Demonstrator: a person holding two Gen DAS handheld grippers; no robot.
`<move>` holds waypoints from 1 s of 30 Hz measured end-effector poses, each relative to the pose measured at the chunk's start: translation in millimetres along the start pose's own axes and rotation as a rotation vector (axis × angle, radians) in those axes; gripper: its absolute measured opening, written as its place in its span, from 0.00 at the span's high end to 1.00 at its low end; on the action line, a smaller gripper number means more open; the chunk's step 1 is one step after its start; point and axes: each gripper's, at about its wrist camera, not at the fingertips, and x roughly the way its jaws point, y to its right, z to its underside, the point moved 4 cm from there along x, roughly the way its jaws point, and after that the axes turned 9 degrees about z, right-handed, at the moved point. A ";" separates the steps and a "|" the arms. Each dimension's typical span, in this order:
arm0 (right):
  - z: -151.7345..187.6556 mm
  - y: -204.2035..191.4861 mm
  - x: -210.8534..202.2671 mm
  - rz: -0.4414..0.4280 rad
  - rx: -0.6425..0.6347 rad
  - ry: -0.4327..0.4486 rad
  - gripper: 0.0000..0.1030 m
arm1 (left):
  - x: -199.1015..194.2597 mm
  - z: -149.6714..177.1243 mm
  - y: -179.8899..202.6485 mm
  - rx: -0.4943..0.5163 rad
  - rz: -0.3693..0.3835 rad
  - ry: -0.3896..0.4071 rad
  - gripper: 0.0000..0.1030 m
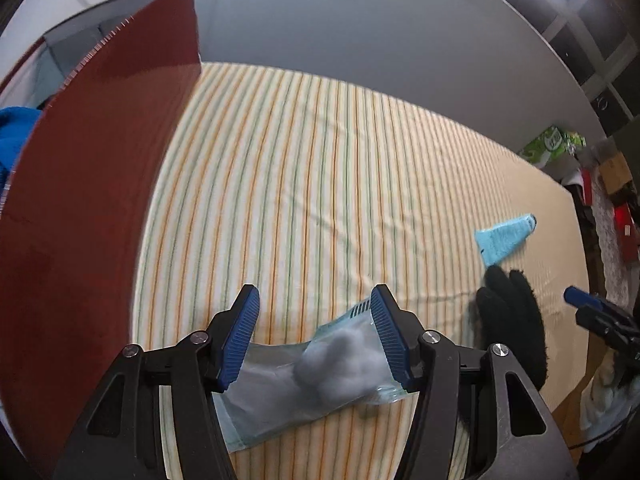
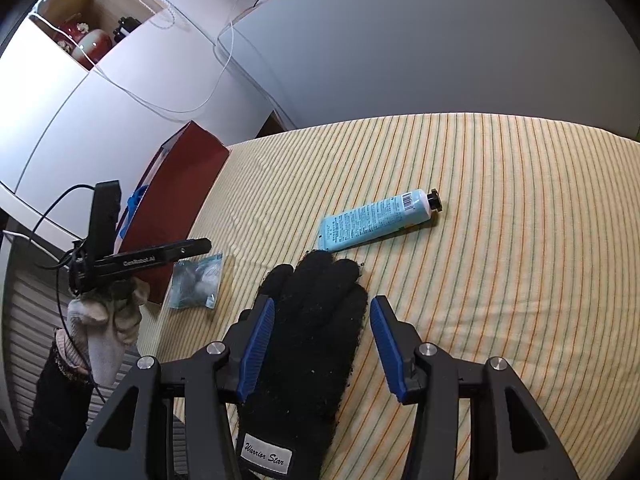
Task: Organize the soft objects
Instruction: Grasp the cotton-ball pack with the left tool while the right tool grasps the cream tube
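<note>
Left wrist view: the left tongs (image 1: 316,336) stand wide apart over a clear bag of cotton balls (image 1: 320,372), which lies flat on the striped cloth (image 1: 320,160) of the table, near its left edge; whether the blue pads (image 1: 240,340) touch the bag cannot be told. Just beside the bag on the left rises a dark red box (image 1: 88,200) with something blue (image 1: 16,136) inside. Right wrist view: the right tongs (image 2: 322,348) are also wide, straddling a black knit glove (image 2: 308,332) labelled "Warrior Star" that lies palm-flat, fingers pointing away. Beyond the glove's fingertips, almost touching them, lies a light blue tube (image 2: 376,220) with a black cap. A white-gloved hand (image 2: 104,328) holds the left tongs.
</note>
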 end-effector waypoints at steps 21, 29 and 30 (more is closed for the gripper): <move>-24.5 -10.7 10.1 0.262 -0.436 -0.036 0.55 | 7.9 58.4 47.3 0.254 -0.121 -0.032 0.36; -45.2 -17.0 39.7 0.350 -0.635 -0.113 0.55 | 10.0 60.5 49.6 0.256 -0.188 -0.021 0.36; -46.9 -17.5 45.1 0.370 -0.662 -0.125 0.55 | 10.4 60.9 50.0 0.255 -0.194 -0.022 0.36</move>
